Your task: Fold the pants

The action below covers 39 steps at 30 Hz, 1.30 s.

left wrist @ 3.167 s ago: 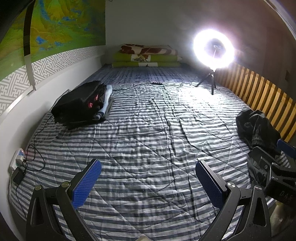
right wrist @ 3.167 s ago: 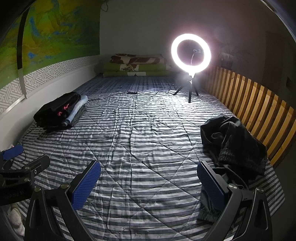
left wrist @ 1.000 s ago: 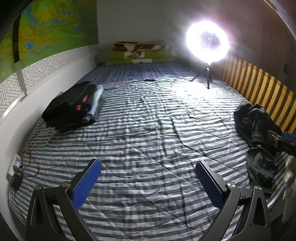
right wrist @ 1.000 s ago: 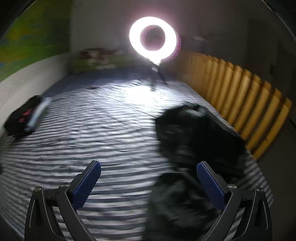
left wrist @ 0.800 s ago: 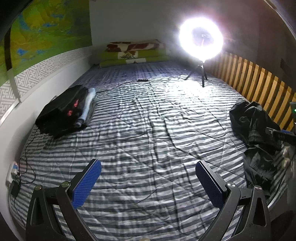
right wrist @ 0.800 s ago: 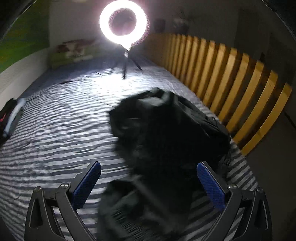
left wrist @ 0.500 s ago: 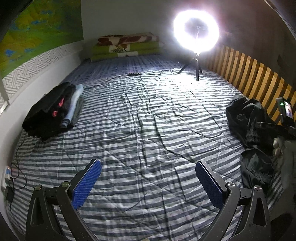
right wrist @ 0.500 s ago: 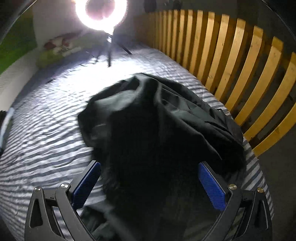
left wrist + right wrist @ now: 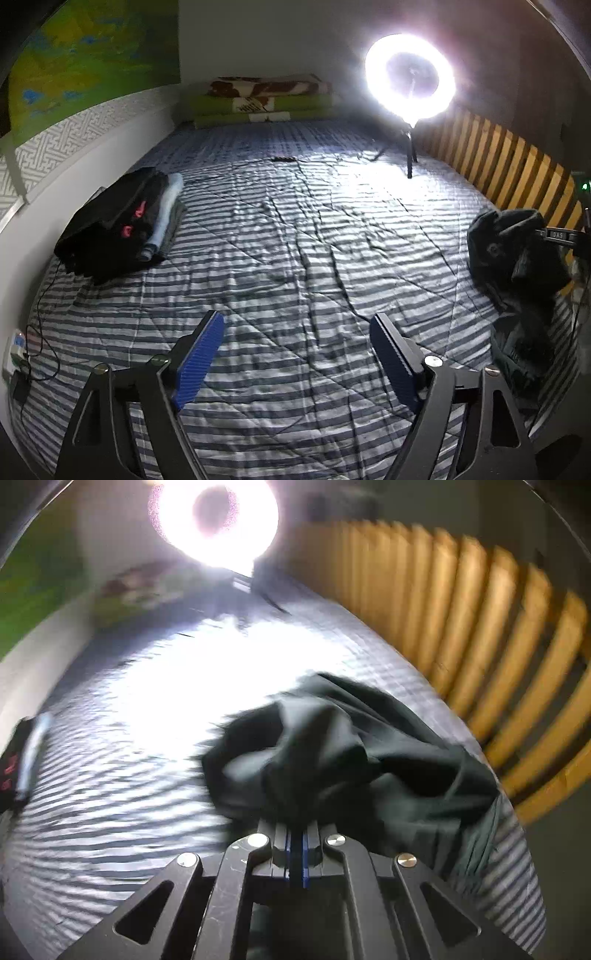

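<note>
A moment ago the right gripper (image 9: 295,853) had its blue pads wide apart, with the black pants (image 9: 351,757) lying loose between them. Now the two pads are pressed together and a bunch of the black cloth is pinched right at their tips. The pants are much closer to this gripper than before, and the picture from it is blurry.

The left gripper (image 9: 295,354) had its pads (image 9: 199,354) as wide as they go. Now they are closing a little, but nothing is between them, only the striped blanket (image 9: 295,258) below.

The pants sit in a crumpled heap on the blanket, near the wooden slats (image 9: 480,609) and well away from the pile of folded clothes (image 9: 118,225) by the wall. In the left gripper's view the heap (image 9: 517,258) is far off to the side, with a bit of the right gripper (image 9: 557,236) at it.

Both grippers point down at the blanket on a slant. The left one hangs over the bare middle of the blanket. The ring light (image 9: 410,75) stands at the far end of the blanket and shines very bright.
</note>
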Each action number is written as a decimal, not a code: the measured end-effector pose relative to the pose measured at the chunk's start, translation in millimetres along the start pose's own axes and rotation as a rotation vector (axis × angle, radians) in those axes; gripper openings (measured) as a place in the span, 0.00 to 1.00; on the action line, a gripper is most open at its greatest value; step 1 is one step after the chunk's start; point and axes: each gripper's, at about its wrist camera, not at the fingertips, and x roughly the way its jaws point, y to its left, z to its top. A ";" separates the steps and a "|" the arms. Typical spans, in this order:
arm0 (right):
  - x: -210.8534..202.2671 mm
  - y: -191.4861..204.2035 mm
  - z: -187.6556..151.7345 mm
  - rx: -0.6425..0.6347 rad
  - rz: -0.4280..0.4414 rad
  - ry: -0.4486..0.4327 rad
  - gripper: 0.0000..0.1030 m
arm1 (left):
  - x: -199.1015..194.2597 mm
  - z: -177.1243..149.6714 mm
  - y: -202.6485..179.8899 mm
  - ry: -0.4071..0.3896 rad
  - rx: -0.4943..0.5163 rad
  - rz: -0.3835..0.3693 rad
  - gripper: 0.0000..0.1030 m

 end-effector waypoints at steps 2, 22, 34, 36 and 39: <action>-18.3 49.2 1.2 -0.050 0.072 -0.025 0.03 | -11.0 -1.1 15.6 -0.019 -0.021 0.011 0.79; -70.1 286.2 -110.0 -0.441 0.573 0.149 0.51 | -59.9 -63.1 135.7 -0.009 0.019 0.139 0.80; -2.6 128.4 -97.7 -0.201 0.246 0.203 0.64 | 41.5 -82.6 73.8 0.203 0.038 -0.056 0.92; 13.5 114.8 -95.6 -0.163 0.209 0.204 0.64 | 56.3 -87.9 74.0 0.227 0.032 -0.077 0.92; 34.8 99.7 -95.1 -0.110 0.179 0.218 0.64 | 66.4 -96.0 70.4 0.258 -0.005 -0.128 0.92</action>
